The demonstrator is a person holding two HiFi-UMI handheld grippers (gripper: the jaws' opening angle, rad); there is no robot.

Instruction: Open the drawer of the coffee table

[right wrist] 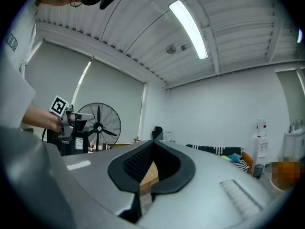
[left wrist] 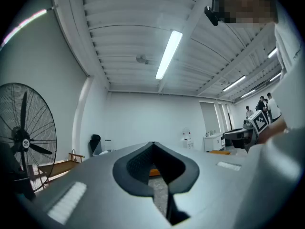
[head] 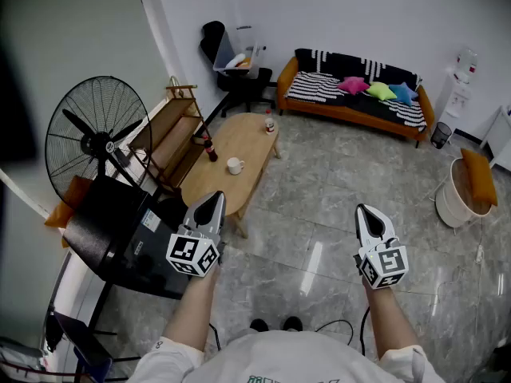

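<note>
Seen from above, a person's two forearms reach forward over a grey marble-tiled floor [head: 319, 182], each hand holding a gripper with a marker cube at its back. The left gripper [head: 214, 196] has its jaws pressed together with nothing between them. The right gripper [head: 363, 210] is also closed tight and empty. Both are held roughly level in the air, well apart from each other.

Just beyond the left gripper's tip begins the coffee table [head: 254, 159], a long oval of light wood that runs away from the person. Neither gripper touches it, and its drawer cannot be made out from here. On the tabletop, a white mug [head: 235, 165] stands near the middle, a dark bottle [head: 211, 148] stands at the left edge, and a small red-capped bottle [head: 270, 123] stands at the far end.

To the left of the table are a black equipment cart [head: 120, 230], a large black floor fan [head: 96, 138] and a low wooden rack [head: 172, 134].

Against the far wall stands a black office chair [head: 227, 62]. To its right is an orange sofa [head: 351, 110] with a black-and-white striped cover and pink, green and blue cushions. Further right are a small black bin [head: 441, 135] and a white water dispenser [head: 461, 86]. A white round tub [head: 455, 202] holding an orange cushion stands at the right.
</note>
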